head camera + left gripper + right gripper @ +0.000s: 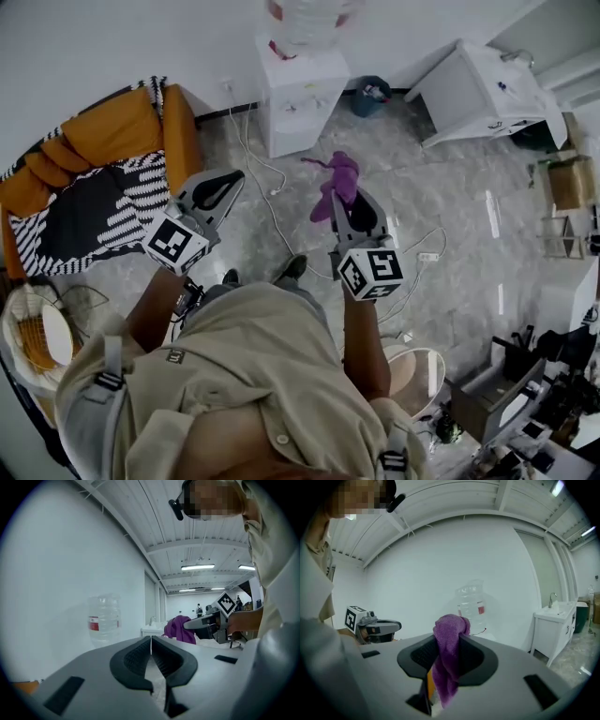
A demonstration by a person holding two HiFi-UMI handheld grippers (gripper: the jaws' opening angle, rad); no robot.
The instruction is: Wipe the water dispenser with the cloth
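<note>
Right claw (449, 637) pinches a crumpled, drooping purple cloth (444, 670); left claw (151, 640) is clenched empty.

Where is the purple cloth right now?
In the head view the purple cloth hangs just right of centre, clamped in the right gripper, some way short of the white water dispenser.

Orange sofa (112, 131), white sink cabinet (480, 92)
</note>
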